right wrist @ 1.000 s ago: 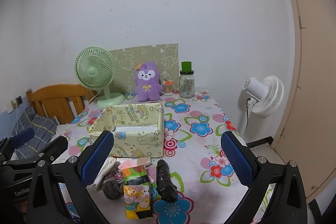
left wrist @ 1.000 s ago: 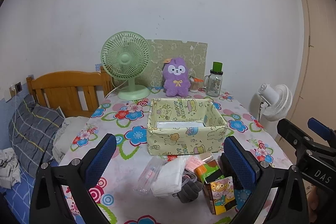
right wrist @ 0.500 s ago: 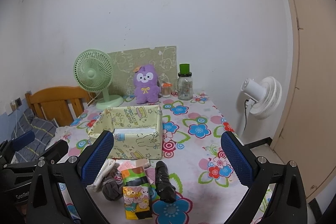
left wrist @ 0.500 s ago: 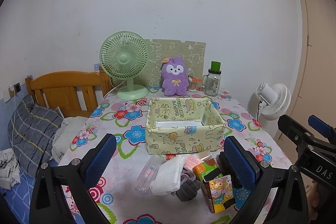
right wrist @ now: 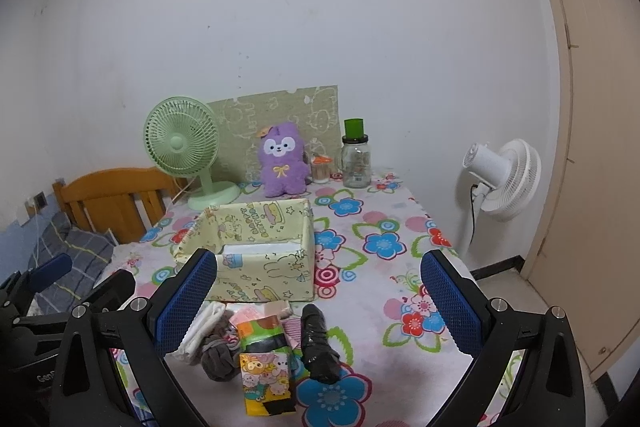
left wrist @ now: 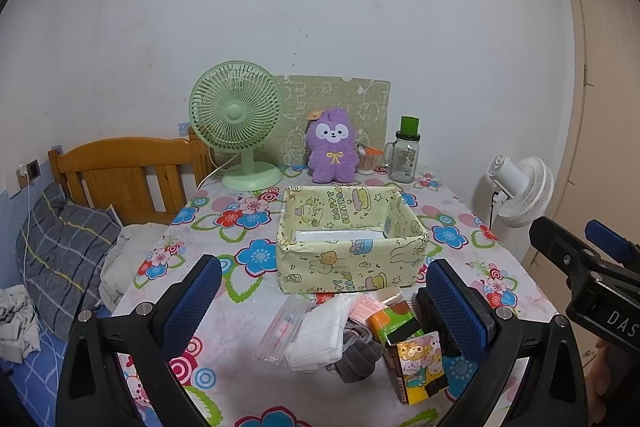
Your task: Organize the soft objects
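A pale yellow cartoon-print box (left wrist: 348, 251) (right wrist: 260, 259) stands open-topped in the middle of the floral table. In front of it lies a heap: a white folded cloth (left wrist: 320, 335) (right wrist: 198, 327), a grey sock (left wrist: 356, 355) (right wrist: 218, 353), a clear plastic packet (left wrist: 280, 327), a pink packet (left wrist: 366, 307), an orange-green tissue pack (left wrist: 394, 321) (right wrist: 262, 335), a cartoon bear pack (left wrist: 420, 367) (right wrist: 266, 383) and a black rolled item (right wrist: 318, 343). My left gripper (left wrist: 332, 303) hangs open above the heap. My right gripper (right wrist: 320, 301) is open too, holding nothing.
At the back stand a green fan (left wrist: 236, 123), a purple plush (left wrist: 332, 147), a glass jar with a green lid (left wrist: 404, 155) and a small jar (right wrist: 321, 169). A white fan (right wrist: 500, 179) stands off the right edge. A wooden bed headboard (left wrist: 120, 175) and pillow (left wrist: 60, 247) lie left.
Both grippers have drawn back and risen slightly, so the table and box sit a little lower and smaller in view. The jaws stay open and nothing on the table has moved.
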`<state>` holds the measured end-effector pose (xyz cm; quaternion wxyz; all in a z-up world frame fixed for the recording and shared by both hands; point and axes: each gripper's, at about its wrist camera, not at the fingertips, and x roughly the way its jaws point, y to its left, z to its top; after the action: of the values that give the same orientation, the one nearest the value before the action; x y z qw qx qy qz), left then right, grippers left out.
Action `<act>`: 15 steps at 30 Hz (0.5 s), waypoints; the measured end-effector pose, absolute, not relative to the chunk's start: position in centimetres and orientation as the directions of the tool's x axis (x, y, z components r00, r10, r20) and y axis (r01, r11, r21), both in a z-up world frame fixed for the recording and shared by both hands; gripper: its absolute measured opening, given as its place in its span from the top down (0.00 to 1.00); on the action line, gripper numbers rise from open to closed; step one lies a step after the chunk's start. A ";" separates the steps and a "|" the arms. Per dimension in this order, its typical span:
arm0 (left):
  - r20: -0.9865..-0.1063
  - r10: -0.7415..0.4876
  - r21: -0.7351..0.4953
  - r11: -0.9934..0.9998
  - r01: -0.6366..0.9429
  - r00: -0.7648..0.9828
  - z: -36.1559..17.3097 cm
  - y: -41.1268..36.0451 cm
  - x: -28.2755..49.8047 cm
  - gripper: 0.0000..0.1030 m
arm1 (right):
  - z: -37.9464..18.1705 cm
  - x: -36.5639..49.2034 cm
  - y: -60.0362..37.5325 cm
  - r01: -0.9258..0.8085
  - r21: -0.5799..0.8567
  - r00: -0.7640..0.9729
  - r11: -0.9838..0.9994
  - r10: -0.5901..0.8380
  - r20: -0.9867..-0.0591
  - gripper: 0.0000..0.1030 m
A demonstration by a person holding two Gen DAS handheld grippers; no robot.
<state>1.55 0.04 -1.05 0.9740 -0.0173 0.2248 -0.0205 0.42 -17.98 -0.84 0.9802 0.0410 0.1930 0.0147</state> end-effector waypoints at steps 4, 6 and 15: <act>-0.439 -0.048 -0.045 0.998 0.032 0.897 -1.1 0.0 1.5 0.00 | -1.0 0.4 -18.0 -0.017 0.089 0.923 0.996 0.050 -0.382 0.00; -0.440 -0.052 -0.048 0.998 0.034 0.896 -1.2 -0.1 1.4 0.00 | -1.0 0.4 -17.9 -0.018 0.086 0.922 0.996 0.050 -0.384 0.00; -0.440 -0.052 -0.047 0.998 0.035 0.896 -1.2 -0.1 1.3 0.01 | -1.1 0.3 -17.8 -0.015 0.084 0.923 0.996 0.047 -0.382 0.00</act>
<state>1.29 -0.15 -1.20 0.9736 -0.0189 0.2266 -0.0221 0.32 -17.85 -1.10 0.9798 0.0398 0.1954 0.0158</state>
